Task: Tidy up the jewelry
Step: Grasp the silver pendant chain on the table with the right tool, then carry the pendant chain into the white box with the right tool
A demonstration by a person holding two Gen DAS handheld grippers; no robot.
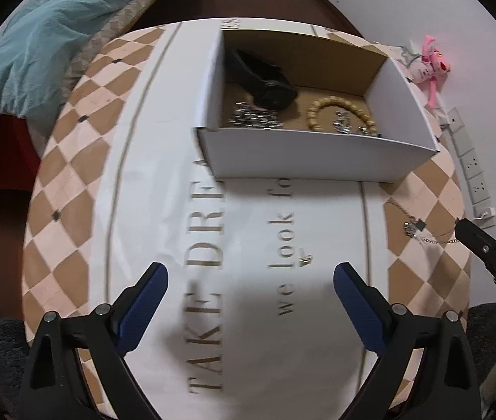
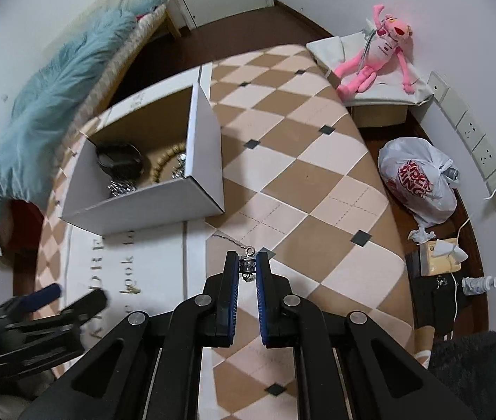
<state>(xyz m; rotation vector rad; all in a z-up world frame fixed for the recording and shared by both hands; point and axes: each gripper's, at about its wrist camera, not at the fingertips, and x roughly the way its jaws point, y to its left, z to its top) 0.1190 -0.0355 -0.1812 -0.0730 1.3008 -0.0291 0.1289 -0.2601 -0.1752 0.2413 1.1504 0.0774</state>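
We see a tan-and-cream diamond-checked tablecloth (image 2: pixel 300 161) with small black squares. Our white cardboard box (image 1: pixel 304 154) is brown inside, holding a yellowish beaded bracelet (image 1: pixel 321 105). A pink plush toy (image 2: pixel 381 56) lies apart.

Two downward wrist views, shared box (image 1: pixel 318 154)
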